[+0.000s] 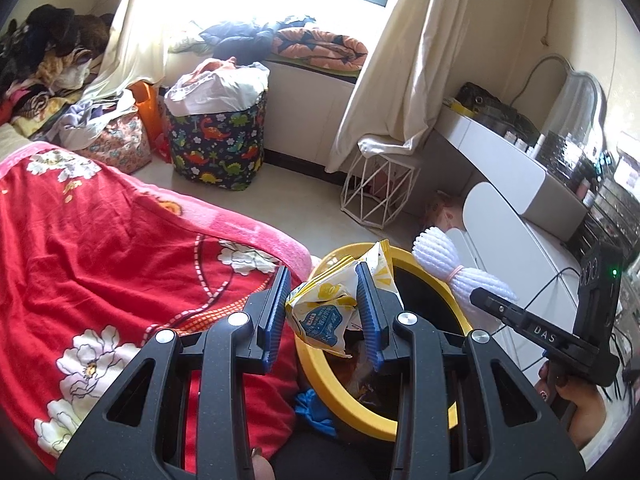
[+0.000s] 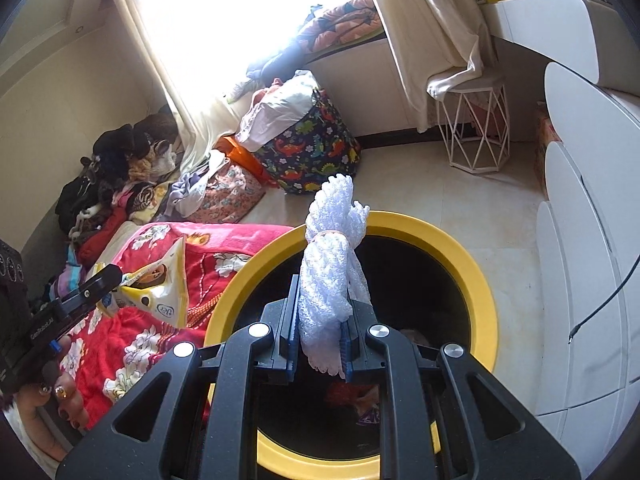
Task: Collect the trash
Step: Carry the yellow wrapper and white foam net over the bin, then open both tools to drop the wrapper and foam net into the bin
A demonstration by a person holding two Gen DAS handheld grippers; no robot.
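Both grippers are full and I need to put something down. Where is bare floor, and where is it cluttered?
Bare floor lies between the yellow bin, the wire stool and the white cabinet, and runs on to the dinosaur basket. Crowded: bags and clothes left of that basket, and the red blanket beside the bin.

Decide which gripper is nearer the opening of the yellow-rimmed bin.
Right. The right gripper holds the white foam net over the yellow-rimmed bin; the left gripper, holding the snack wrapper, sits at its bed-side rim.
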